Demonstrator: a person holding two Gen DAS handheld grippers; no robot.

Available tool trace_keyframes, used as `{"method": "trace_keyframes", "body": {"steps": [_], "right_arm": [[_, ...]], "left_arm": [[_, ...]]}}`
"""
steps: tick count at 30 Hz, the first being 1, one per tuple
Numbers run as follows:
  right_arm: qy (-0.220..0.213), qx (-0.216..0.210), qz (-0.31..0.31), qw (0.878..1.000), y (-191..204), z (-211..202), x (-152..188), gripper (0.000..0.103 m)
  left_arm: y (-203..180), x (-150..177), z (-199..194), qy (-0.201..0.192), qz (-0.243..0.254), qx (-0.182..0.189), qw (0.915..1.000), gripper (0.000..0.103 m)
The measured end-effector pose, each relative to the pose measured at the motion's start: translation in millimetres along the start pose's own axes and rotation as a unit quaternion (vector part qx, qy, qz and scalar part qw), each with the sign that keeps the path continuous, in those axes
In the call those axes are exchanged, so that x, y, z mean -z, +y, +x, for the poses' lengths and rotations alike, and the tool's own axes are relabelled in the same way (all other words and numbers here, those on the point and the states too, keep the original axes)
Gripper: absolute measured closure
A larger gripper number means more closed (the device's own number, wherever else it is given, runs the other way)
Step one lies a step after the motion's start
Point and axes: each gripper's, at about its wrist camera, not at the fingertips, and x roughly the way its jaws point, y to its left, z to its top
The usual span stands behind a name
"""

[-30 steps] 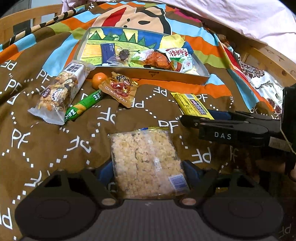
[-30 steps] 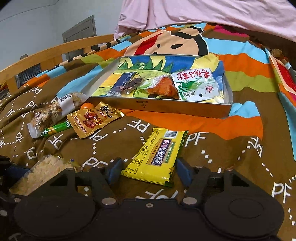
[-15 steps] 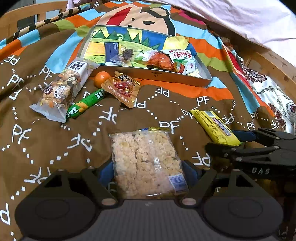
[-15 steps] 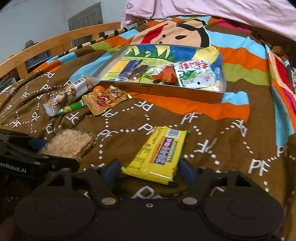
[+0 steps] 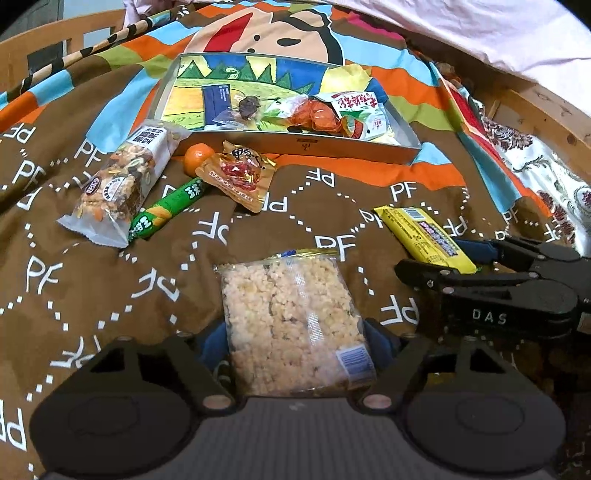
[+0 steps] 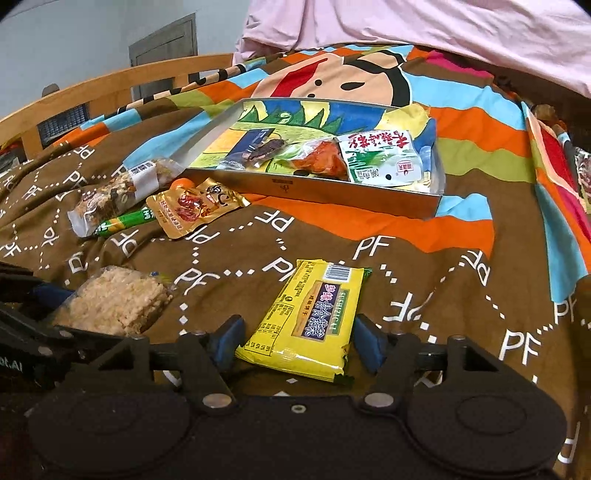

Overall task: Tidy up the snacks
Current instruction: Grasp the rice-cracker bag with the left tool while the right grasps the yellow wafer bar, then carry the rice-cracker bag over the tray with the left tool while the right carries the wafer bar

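Observation:
A clear pack of rice crackers (image 5: pixel 291 321) lies on the brown bedspread, and my left gripper (image 5: pixel 297 343) is shut on it, blue pads against its two long sides. A yellow biscuit pack (image 6: pixel 314 310) lies flat between the fingers of my right gripper (image 6: pixel 297 341). Its jaws are closing, with a thin gap still showing at each pad. In the left wrist view the yellow pack (image 5: pixel 421 236) sits at the right. The grey tray (image 5: pixel 332 146) stands further back and holds several snack packets.
Left of the tray lie a nut bar (image 5: pixel 118 184), a green stick snack (image 5: pixel 166 212), a small orange (image 5: pixel 197 157) and a golden pouch (image 5: pixel 240 177). A wooden bed rail (image 6: pixel 92 92) runs along the left, and a pink quilt (image 6: pixel 406 29) lies beyond the tray.
My right gripper has drawn back toward the near right along the yellow pack, its jaws widening and then narrowing. The left gripper and the rice cracker pack have stayed put.

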Motion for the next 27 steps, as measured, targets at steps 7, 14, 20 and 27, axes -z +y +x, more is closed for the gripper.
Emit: {"method": "trace_keyframes", "body": {"steps": [7, 14, 20, 27], "right_arm": [[-0.005, 0.019, -0.056, 0.998, 16.3, -18.6, 6.3, 0.040], [-0.013, 0.043, -0.119, 0.992, 37.1, -35.5, 15.2, 0.048], [-0.035, 0.073, -0.156, 0.984, 45.7, -50.4, 20.6, 0.049], [-0.098, 0.108, -0.187, 0.971, 52.9, -77.8, 18.6, 0.050]], "left_arm": [[3.8, 7.6, -12.6, -0.008, -0.024, 0.014, 0.9996, 0.024], [6.6, 10.1, -27.7, -0.029, -0.037, 0.018, 0.9987, 0.024], [5.3, 8.6, -36.6, -0.049, -0.048, 0.025, 0.9974, 0.024], [-2.9, -0.8, -50.9, -0.079, -0.045, 0.029, 0.9954, 0.024]]}}
